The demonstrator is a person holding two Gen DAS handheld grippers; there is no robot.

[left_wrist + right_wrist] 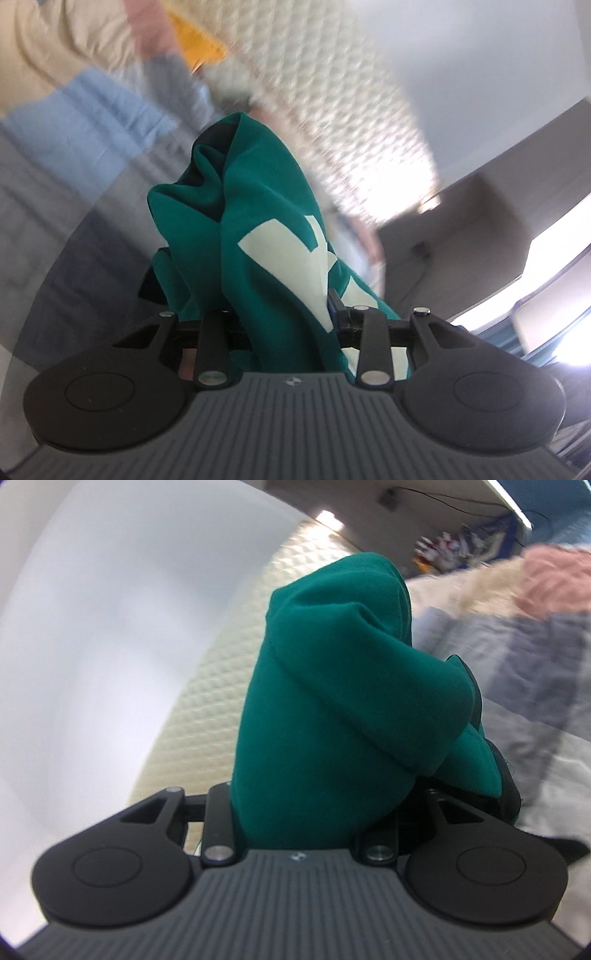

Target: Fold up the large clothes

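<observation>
The left wrist camera is sitting just behind the left gripper (280, 258), looking forward along its fingers, with the green garment (266, 229) bunching between the jaws and filling the centre. The right wrist camera is looking the same way from behind the right gripper (332, 720), the same garment (325, 701) crowding its lens. Both views are sharing the quilted cream panel (332, 92) (207, 686) beyond the jaws, and blurred bedding (74, 122) (517, 657) beside them.

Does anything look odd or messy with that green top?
The green top is bunched up, not flat: it bulges in thick folds out of the left gripper and the right gripper. Nothing looks torn or spilled.
</observation>
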